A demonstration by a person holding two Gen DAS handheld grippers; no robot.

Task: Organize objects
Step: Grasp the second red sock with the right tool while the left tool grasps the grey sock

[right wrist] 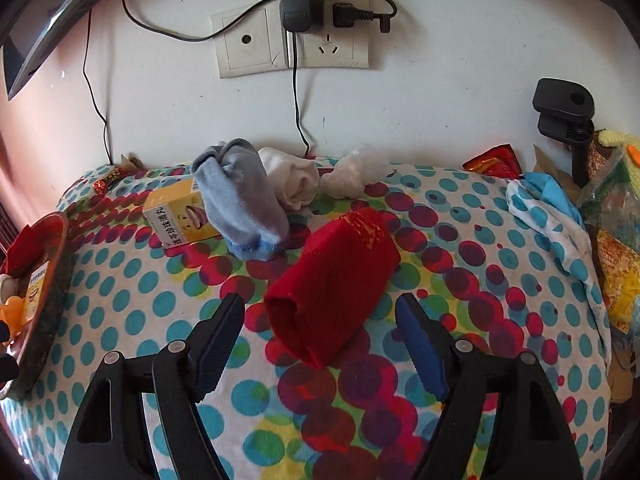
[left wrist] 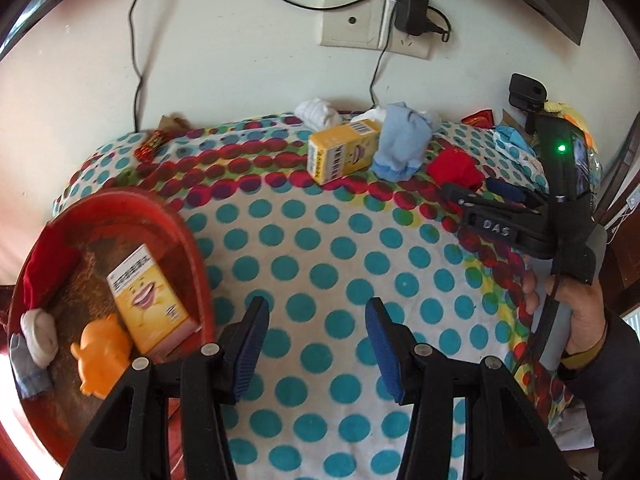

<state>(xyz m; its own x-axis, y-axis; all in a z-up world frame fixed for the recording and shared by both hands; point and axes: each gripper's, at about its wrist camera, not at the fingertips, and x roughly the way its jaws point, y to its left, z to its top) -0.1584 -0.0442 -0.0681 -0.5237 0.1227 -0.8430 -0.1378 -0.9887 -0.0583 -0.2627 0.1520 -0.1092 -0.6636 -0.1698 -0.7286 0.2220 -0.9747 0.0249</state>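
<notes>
A rolled red sock (right wrist: 336, 280) lies on the dotted blanket (right wrist: 132, 304), its near end between the open jaws of my right gripper (right wrist: 320, 304); that gripper also shows in the left wrist view (left wrist: 486, 194), next to the red sock (left wrist: 454, 168). Behind are a blue sock (right wrist: 244, 208), a yellow box (right wrist: 176, 212) and white socks (right wrist: 294, 182). My left gripper (left wrist: 318, 312) is open and empty beside a red bowl (left wrist: 188, 236) holding a yellow box (left wrist: 152, 300), an orange toy (left wrist: 102, 354), a red sock (left wrist: 46, 270) and rolled socks.
A wall with sockets (right wrist: 292, 46), a black adapter and hanging cables stands right behind the blanket. A blue-dotted cloth (right wrist: 548, 216), snack bags (right wrist: 616, 264) and a black clamp (right wrist: 564, 120) crowd the right edge. The red bowl (right wrist: 52, 300) sits at the left edge.
</notes>
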